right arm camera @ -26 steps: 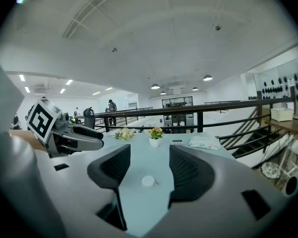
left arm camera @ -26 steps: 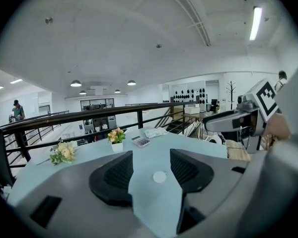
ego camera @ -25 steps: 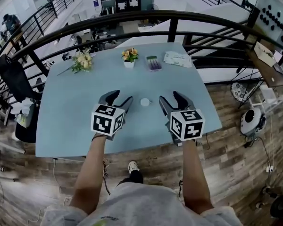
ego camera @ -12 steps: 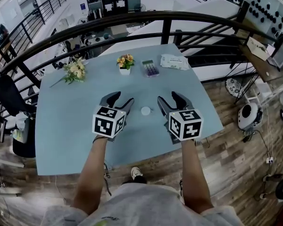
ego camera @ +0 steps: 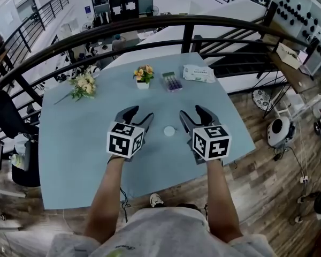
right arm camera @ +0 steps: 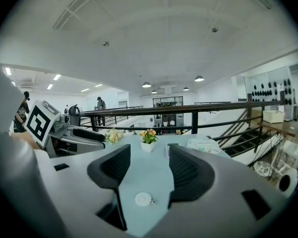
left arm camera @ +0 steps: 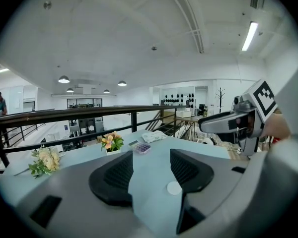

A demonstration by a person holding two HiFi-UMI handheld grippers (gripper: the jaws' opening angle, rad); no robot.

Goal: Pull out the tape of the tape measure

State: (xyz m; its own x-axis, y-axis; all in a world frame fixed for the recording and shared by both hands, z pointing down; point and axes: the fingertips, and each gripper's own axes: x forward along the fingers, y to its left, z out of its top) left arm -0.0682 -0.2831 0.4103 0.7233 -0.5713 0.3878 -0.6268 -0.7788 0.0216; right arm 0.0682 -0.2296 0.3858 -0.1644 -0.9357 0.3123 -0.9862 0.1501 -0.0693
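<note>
so over the last second both hands slide forward over the pale blue table [ego camera: 75, 138], and the small round white tape measure [ego camera: 169, 131] ends up further back between them. it was about level with the jaw tips, now it's level with the gripper bodies. the tape measure itself doesn't look like it's budged: flat on the table, tape not pulled out.

the left gripper [ego camera: 139, 112] is just left of the tape measure and the right gripper [ego camera: 191, 111] just right of it, neither touching. both sets of jaws are spread wide with nothing pinched. the right gripper view catches the tape measure low through its gap, with a tiny nub [right arm camera: 151, 201] on its right side, probably the tape end, too small to be sure. the little white pot of orange flowers [ego camera: 144, 83] is well beyond the tape measure.

my read: still just the approach, and they've overshot a bit. one gripper has to come back to pin the case, the other to nip that end.
</note>
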